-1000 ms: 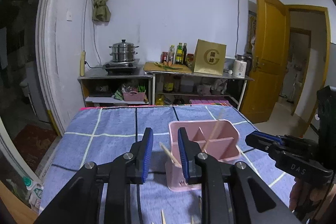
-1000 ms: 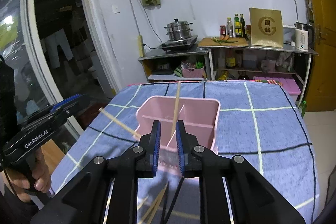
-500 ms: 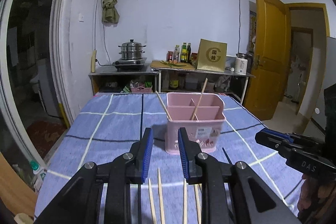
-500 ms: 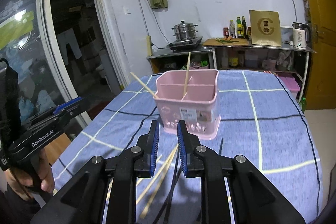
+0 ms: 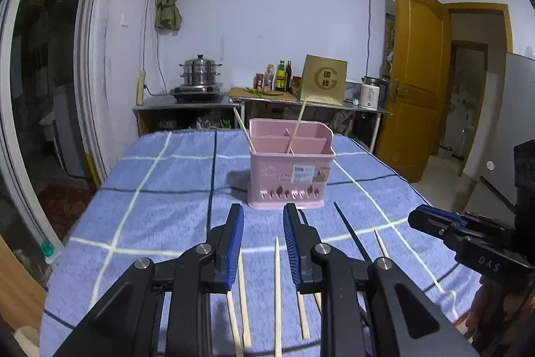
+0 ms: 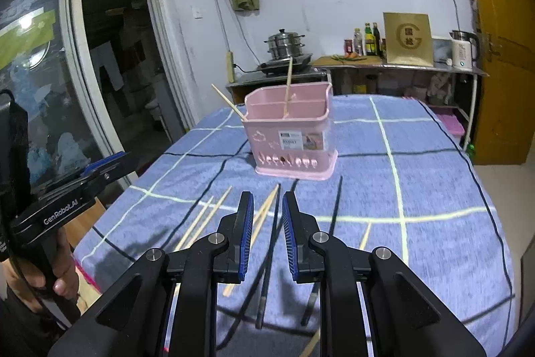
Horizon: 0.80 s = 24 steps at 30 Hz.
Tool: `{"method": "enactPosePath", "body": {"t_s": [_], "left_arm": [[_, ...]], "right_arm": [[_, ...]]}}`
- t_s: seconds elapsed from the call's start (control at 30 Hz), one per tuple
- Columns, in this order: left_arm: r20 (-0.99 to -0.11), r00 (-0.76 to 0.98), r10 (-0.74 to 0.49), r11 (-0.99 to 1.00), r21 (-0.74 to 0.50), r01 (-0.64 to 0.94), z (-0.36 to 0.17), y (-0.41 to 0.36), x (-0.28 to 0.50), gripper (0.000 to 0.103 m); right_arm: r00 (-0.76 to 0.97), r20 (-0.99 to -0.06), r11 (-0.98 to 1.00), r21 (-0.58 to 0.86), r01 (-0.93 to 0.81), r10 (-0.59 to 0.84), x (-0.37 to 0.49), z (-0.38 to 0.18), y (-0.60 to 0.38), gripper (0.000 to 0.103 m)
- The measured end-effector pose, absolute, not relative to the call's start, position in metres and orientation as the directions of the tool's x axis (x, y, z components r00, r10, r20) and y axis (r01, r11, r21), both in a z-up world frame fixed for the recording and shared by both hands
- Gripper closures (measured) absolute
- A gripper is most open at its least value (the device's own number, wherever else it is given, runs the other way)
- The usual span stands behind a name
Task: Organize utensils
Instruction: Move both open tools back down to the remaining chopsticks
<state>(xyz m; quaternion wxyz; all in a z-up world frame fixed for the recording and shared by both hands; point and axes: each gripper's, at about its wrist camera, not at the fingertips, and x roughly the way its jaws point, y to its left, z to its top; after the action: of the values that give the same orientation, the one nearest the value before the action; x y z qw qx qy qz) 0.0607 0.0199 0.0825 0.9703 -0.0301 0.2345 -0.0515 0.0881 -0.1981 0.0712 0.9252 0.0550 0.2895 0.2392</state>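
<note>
Pale wooden chopstick (image 5: 276,286) lies lengthwise between spread, empty left tool (image 5: 261,216) pads; pink plastic caddy (image 5: 291,169) ahead.

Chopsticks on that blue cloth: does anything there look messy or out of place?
Yes. Only two chopsticks stand in the pink holder, each leaning a different way. The rest lie loose on the cloth in front of it: pale ones fanned at angles and dark ones mixed among them. Nothing looks broken or spilled.
</note>
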Motion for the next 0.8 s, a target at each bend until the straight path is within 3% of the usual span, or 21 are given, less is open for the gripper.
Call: {"method": "enactPosePath", "body": {"t_s": [0.8], "left_arm": [[-0.625,0.767,-0.146,0.986,-0.157,0.06,0.01,0.052,0.092,0.079]], "right_arm": [[0.642,-0.625,0.891,0.233,-0.389,0.444,0.104,0.027,-0.188,0.085]]}}
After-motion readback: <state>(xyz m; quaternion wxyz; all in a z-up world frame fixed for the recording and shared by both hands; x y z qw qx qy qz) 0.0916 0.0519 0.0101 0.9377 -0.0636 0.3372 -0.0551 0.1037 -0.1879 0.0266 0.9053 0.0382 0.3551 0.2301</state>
